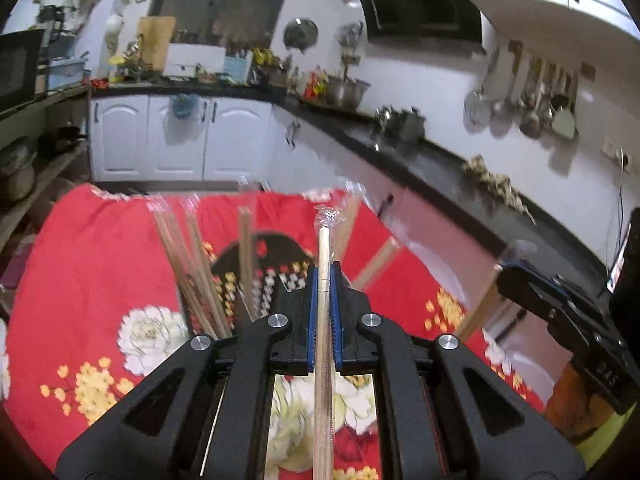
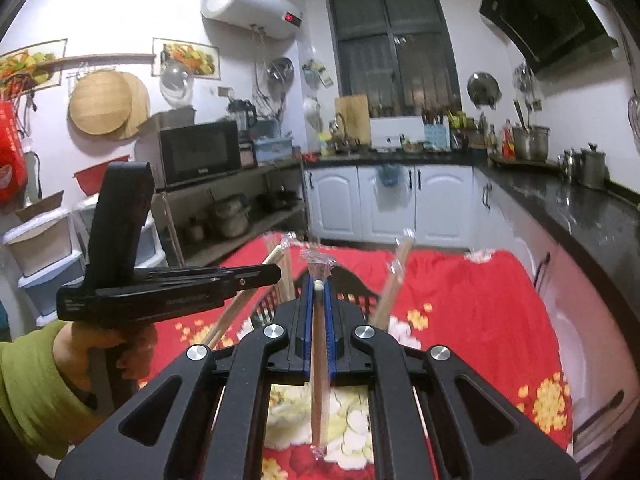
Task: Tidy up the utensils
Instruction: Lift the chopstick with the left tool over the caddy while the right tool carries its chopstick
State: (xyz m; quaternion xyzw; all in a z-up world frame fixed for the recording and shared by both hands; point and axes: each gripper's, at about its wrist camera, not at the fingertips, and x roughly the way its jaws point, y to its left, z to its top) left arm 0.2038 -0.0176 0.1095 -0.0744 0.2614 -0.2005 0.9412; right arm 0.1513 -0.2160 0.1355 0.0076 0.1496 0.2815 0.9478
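Note:
My left gripper (image 1: pixel 324 270) is shut on a pale wrapped chopstick (image 1: pixel 322 380) that runs along its jaws and sticks out past the tips. My right gripper (image 2: pixel 318 282) is shut on a brown wrapped chopstick (image 2: pixel 318 380), also lying lengthwise between the pads. Both are held above a red floral tablecloth (image 1: pixel 100 260). Below them a dark holder (image 1: pixel 276 280) holds several wrapped chopsticks (image 1: pixel 192 264) leaning outward. In the right wrist view the holder (image 2: pixel 352 280) is just beyond the fingertips. The left gripper (image 2: pixel 276 271) shows there at the left, and the right gripper (image 1: pixel 505 280) shows at the right of the left wrist view.
A hand in a green sleeve (image 2: pixel 36 380) grips the left tool. A black countertop (image 1: pixel 440 160) with pots runs along the right over white cabinets (image 2: pixel 392 208). Open shelves with a microwave (image 2: pixel 200 152) stand on the left. Ladles (image 1: pixel 532 100) hang on the wall.

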